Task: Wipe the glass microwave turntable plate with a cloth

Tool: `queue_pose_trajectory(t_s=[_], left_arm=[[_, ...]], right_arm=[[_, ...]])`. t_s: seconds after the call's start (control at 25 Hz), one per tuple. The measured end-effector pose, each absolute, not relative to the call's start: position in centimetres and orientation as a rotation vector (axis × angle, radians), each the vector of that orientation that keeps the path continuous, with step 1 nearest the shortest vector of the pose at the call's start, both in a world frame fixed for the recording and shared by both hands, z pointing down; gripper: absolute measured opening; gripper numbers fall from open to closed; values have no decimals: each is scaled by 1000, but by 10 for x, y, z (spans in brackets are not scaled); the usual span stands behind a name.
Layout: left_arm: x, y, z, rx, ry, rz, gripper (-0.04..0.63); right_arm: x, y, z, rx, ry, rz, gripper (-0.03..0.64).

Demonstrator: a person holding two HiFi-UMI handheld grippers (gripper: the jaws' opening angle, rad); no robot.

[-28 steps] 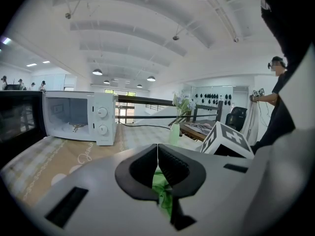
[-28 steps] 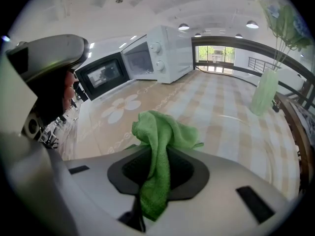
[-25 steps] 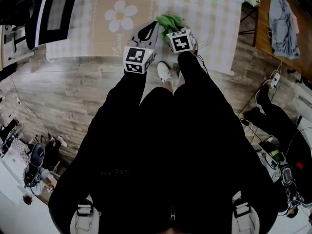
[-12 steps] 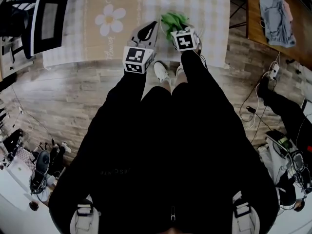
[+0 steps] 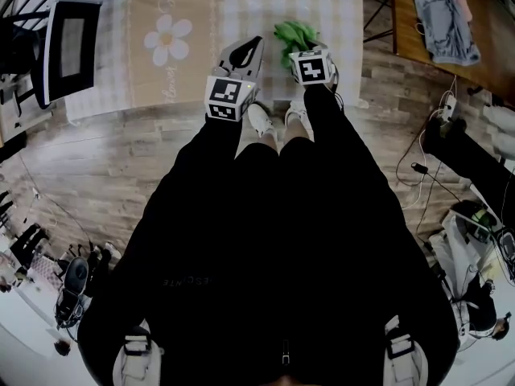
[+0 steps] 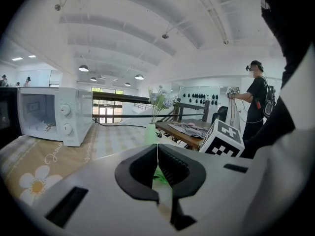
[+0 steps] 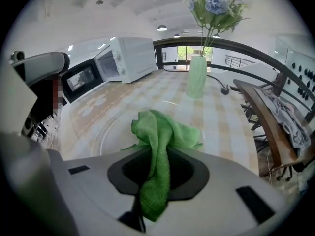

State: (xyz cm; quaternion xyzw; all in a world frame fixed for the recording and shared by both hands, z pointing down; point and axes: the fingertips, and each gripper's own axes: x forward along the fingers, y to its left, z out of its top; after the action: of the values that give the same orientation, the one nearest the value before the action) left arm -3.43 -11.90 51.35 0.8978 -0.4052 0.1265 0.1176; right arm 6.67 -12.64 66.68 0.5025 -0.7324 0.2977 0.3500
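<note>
The green cloth (image 7: 158, 146) hangs bunched from my right gripper (image 7: 158, 157), which is shut on it. Just beyond it, the clear glass turntable plate (image 7: 114, 130) lies flat on the checked tablecloth; only its faint round rim shows. In the head view the cloth (image 5: 293, 34) sits ahead of the right gripper (image 5: 298, 51) near the table's front edge. My left gripper (image 5: 245, 50) hovers beside it on the left, its jaws (image 6: 157, 154) pressed together with nothing seen between them.
A white microwave (image 7: 132, 57) and a dark one (image 7: 78, 77) stand at the table's far left. A pale green vase (image 7: 197, 82) of flowers is behind the plate. A side table with clothes (image 7: 288, 117) stands on the right. A person (image 6: 257, 100) stands farther off.
The table has drifted up and left in the head view as the head camera shifted. Both grippers keep their places relative to each other, with the cloth still held.
</note>
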Motion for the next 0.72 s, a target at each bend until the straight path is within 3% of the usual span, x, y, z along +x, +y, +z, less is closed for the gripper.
queue_pose_trajectory(t_s=[0.72], left_arm=[[-14, -112, 517, 2641, -1151, 390, 21]], right_arm=[[172, -124, 660, 1527, -1748, 794, 87]])
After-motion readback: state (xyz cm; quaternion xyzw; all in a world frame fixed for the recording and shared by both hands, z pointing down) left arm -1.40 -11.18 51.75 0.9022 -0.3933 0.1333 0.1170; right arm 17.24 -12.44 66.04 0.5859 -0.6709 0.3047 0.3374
